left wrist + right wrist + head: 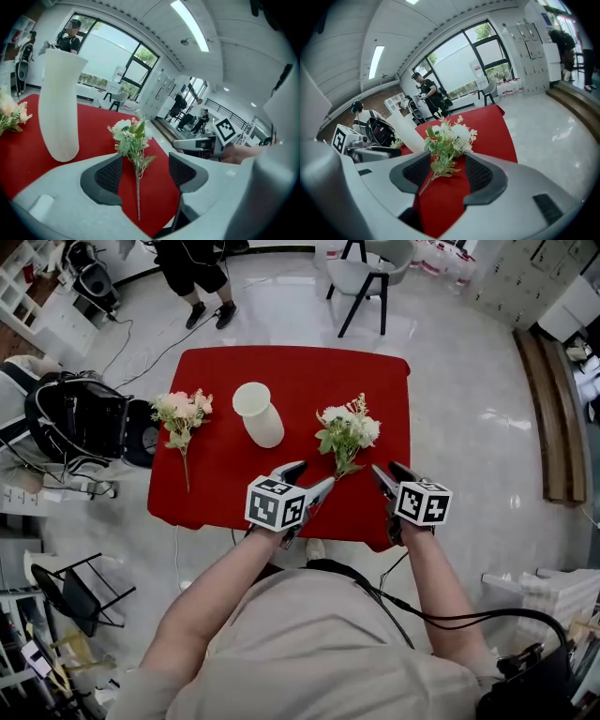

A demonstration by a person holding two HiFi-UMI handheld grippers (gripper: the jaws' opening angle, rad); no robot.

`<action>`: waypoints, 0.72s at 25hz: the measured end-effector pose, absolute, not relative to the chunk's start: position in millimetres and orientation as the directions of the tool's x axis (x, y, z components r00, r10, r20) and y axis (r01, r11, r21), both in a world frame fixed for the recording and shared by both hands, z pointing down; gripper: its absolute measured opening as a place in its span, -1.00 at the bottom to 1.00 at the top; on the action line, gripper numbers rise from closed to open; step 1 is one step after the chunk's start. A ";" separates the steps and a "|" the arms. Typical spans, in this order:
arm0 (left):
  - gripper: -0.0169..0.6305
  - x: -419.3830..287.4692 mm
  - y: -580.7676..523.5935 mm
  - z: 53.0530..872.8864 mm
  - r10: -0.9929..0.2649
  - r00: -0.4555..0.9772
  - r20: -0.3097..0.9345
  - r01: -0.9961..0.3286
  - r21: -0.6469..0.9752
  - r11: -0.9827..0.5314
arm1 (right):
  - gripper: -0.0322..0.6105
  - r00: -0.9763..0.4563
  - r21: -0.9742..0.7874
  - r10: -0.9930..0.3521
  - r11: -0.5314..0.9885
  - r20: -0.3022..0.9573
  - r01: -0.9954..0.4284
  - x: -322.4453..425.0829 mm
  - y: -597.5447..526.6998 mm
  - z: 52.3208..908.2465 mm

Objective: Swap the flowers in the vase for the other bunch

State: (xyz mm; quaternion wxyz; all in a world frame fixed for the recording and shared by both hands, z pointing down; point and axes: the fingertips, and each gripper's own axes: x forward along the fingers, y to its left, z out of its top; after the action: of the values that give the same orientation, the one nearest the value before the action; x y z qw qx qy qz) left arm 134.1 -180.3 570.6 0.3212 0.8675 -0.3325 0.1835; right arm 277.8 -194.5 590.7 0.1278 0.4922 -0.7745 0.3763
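Note:
An empty white vase (258,413) stands upright in the middle of the red table (291,371). A pink bunch (181,418) lies to its left, a white-and-green bunch (347,434) to its right. My left gripper (309,479) is open just below the white bunch's stem end. In the left gripper view the stem (137,187) lies on the cloth in line with the gap of the left gripper (146,173), untouched, with the vase (58,108) to the left. My right gripper (391,472) is open beside the bunch. The right gripper (447,173) faces the white bunch (450,138) with nothing held.
The table's near edge (281,532) runs right under both grippers. A black bag (80,423) sits on the floor to the left. A chair (370,273) and a standing person (202,277) are beyond the far edge.

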 end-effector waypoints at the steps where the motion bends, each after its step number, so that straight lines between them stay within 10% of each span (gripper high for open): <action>1: -0.05 142.3 -189.0 576.1 -0.452 0.704 0.547 -0.700 0.429 -0.571 | -0.16 -0.483 -0.458 -0.665 0.230 0.570 -0.858 282.0 -192.5 591.6; 18: 0.12 216.6 -289.0 652.9 -0.333 0.507 0.795 -0.797 0.285 -0.533 | -0.16 -0.384 -0.510 -0.699 0.033 0.603 -0.860 367.7 -140.4 623.0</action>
State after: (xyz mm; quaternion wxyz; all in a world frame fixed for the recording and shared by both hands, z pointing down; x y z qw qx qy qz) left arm 216.6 -289.0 652.9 0.3311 0.8026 -0.3519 0.3499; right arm 367.7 -140.4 623.0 0.0936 0.5470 -0.7125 0.4294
